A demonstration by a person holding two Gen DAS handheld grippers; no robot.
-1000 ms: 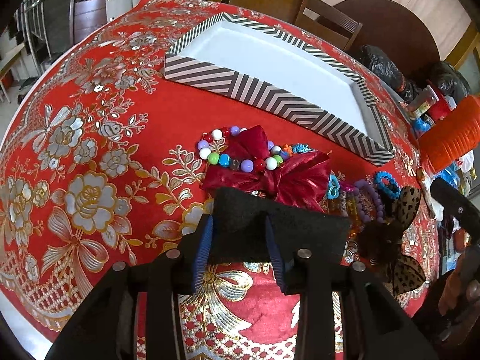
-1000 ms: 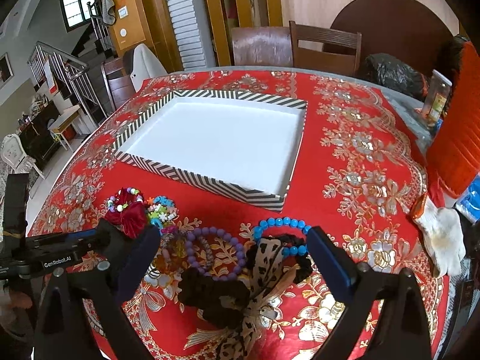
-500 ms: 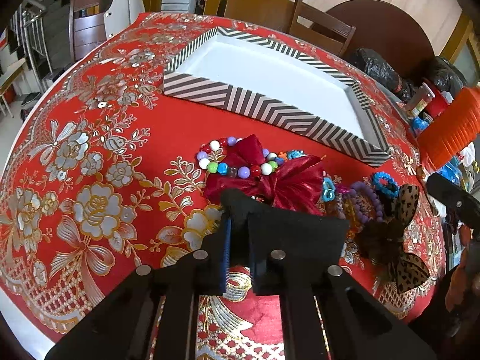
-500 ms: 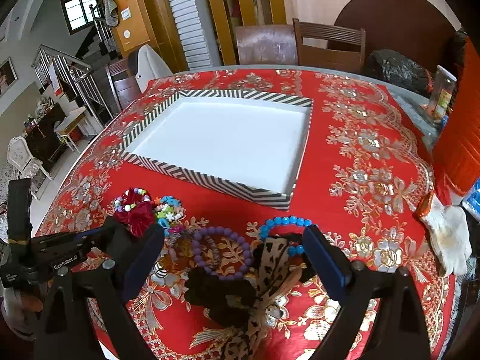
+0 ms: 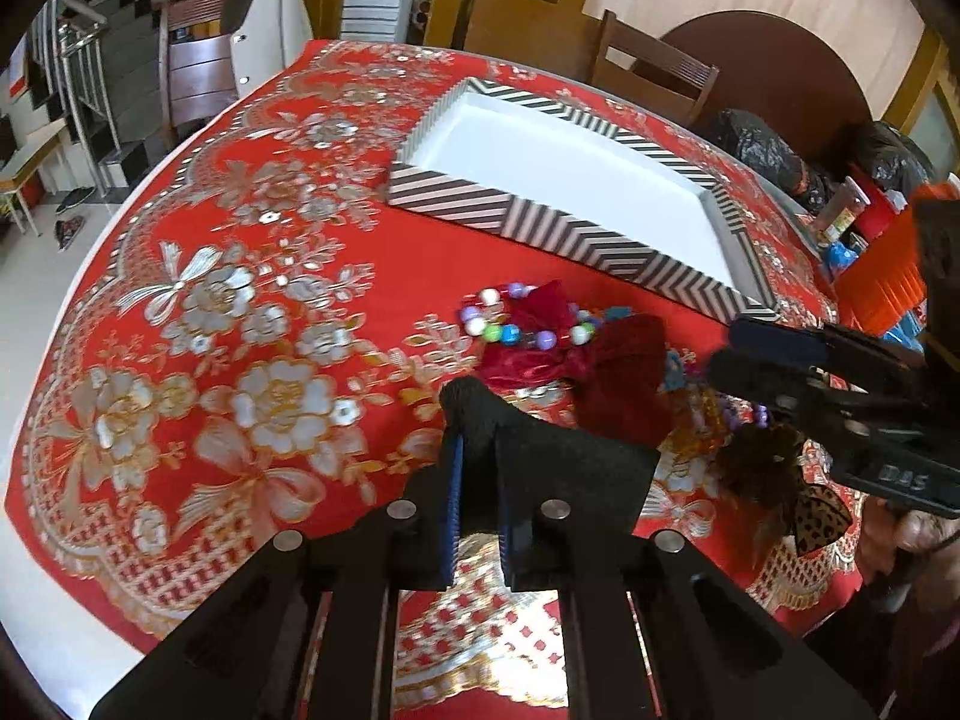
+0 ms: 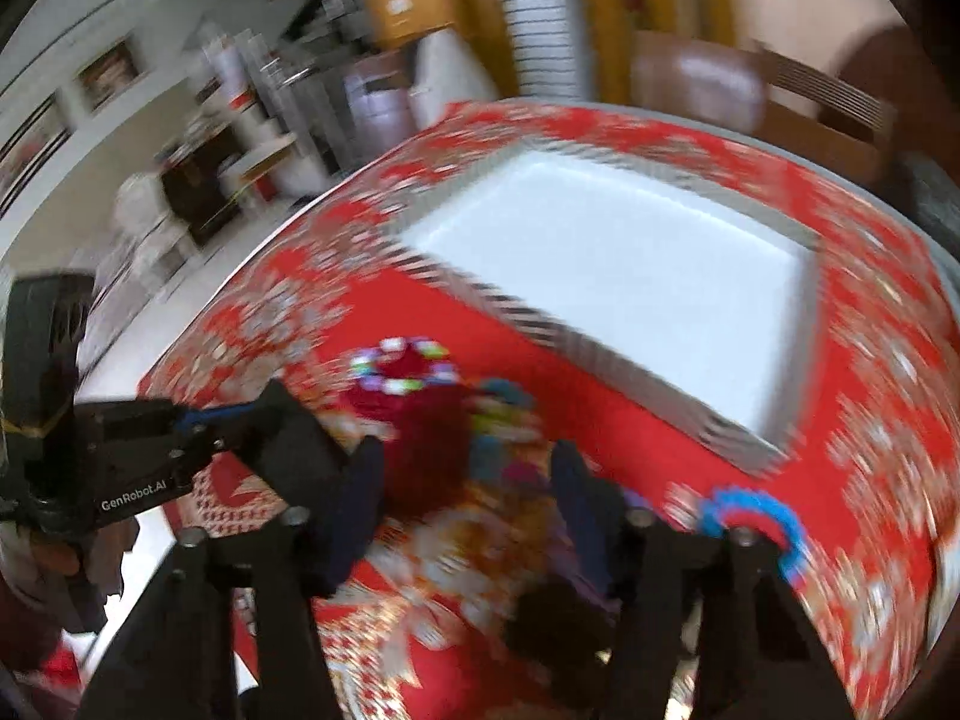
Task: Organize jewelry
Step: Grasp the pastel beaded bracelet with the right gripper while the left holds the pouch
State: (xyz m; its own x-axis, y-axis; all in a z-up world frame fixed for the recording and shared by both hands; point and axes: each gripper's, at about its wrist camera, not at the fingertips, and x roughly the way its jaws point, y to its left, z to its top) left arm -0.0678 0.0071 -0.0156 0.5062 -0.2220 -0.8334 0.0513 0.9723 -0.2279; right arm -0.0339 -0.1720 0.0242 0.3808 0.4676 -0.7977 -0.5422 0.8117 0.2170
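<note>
Near the table's front edge, the left gripper [image 5: 477, 498] is seen nearly closed, holding nothing, beside the red bow [image 5: 606, 360]. The right gripper [image 6: 468, 516] is held half open over the blurred jewelry pile [image 6: 480, 444].

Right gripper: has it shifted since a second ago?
Yes. The right gripper has swung left: the striped tray now lies to its right, and it points at the red bow, not the purple bracelet.

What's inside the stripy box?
Nothing that shows: the stripy box has a bare white bottom. The near wall hides a thin strip of the floor behind it, so that bit cannot be checked.
</note>
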